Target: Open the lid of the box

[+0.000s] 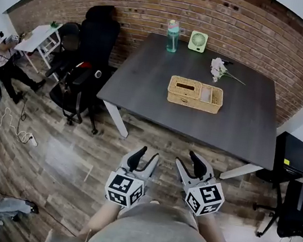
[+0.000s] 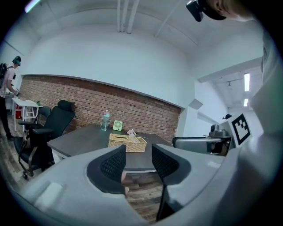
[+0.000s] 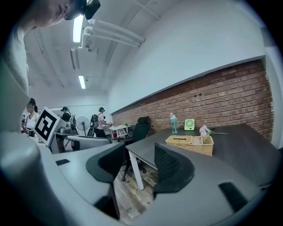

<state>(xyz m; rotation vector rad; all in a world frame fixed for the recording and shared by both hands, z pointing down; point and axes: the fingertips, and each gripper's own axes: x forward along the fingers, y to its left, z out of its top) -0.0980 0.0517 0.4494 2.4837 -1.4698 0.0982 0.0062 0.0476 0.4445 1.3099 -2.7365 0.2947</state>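
Note:
A woven wicker box with a slotted lid over its left part sits in the middle of the dark grey table. It also shows far ahead as the wicker box and the wicker box. My left gripper and right gripper hang over the wooden floor, well short of the table's near edge. Both are open and hold nothing. The left gripper and right gripper each show a clear gap between their jaws.
On the table's far side stand a teal bottle, a small green fan and a pink flower sprig. Black office chairs crowd the table's left side, another chair stands at the right. People sit at a white desk far left.

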